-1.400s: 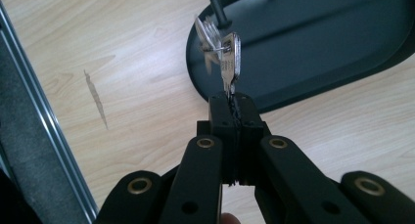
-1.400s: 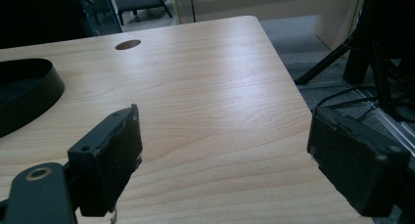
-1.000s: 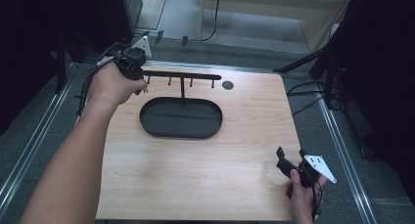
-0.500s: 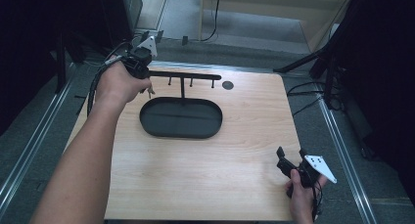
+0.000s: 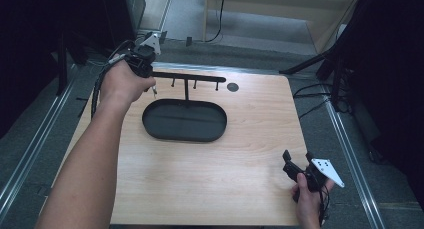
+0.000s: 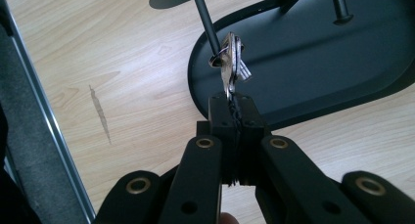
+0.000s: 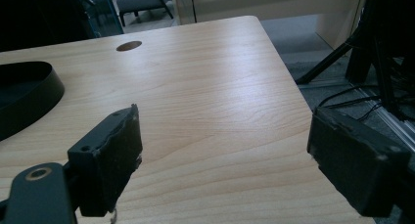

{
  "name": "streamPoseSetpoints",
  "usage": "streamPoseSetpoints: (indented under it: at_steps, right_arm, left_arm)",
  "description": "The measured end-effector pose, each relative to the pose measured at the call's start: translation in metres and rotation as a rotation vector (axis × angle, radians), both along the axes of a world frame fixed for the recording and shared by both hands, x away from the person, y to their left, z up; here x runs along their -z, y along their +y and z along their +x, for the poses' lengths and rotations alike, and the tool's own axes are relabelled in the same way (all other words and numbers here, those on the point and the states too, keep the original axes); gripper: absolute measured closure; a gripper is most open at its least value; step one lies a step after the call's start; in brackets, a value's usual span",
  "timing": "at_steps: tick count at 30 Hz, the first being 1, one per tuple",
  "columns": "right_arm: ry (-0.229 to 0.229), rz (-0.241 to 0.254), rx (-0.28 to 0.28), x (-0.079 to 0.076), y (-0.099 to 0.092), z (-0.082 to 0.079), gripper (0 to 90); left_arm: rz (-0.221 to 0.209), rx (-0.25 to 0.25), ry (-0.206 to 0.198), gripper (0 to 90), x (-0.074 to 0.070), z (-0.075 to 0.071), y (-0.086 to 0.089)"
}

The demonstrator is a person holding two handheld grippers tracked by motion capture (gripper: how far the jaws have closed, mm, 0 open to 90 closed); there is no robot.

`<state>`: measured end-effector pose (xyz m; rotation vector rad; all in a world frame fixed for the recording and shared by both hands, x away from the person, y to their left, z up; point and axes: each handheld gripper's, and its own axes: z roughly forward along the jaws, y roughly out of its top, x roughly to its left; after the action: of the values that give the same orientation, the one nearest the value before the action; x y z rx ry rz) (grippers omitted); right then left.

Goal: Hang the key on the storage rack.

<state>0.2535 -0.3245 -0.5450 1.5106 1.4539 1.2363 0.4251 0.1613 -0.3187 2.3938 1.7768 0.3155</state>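
Observation:
A black key stand has an oval tray (image 5: 150,124) and a bar (image 5: 200,78) with short pegs hanging from it. My left gripper (image 5: 150,84) is at the bar's left end, held in a hand. In the left gripper view its jaws (image 6: 231,106) are shut on a small bunch of keys (image 6: 234,62). The key ring sits around one thin peg (image 6: 204,23) above the tray (image 6: 318,72). My right gripper (image 5: 297,158) rests at the table's near right corner. Its jaws (image 7: 225,145) stand wide apart with nothing between them.
A round dark hole (image 5: 232,86) lies in the wooden tabletop right of the stand, also seen as the hole (image 7: 129,46). Metal rails (image 5: 350,159) run along both sides of the table. Black stand legs and cables (image 5: 320,96) lie on the floor at right.
My left hand with the keys has shifted slightly farther away and to the right at the bar's left end. The right gripper has stayed still.

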Motion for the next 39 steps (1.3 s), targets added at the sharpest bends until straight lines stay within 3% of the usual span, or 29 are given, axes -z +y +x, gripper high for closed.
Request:
streamPoseSetpoints:
  at_steps: [9,13,19,32,39]
  right_arm:
    - [-0.001,-0.001,0.0,0.0,0.0,0.0,12.6]
    - [0.0,0.001,0.0,0.0,0.0,0.0,12.6]
    - [-0.002,-0.004,-0.002,0.0,0.0,0.0,12.6]
    - [-0.002,-0.006,-0.003,0.0,0.0,0.0,12.6]
    - [-0.002,-0.007,-0.003,0.0,0.0,0.0,12.6]
  left_arm:
    - [0.012,-0.011,-0.024,89.8,0.0,0.002,0.0]
    - [0.0,-0.011,0.02,89.9,0.001,0.001,0.001]
    - [0.021,-0.036,-0.019,88.7,-0.001,0.001,0.005]
    - [0.014,-0.044,-0.052,89.6,0.0,0.0,0.008]
    - [0.048,-0.074,-0.079,81.2,-0.005,-0.003,0.015]
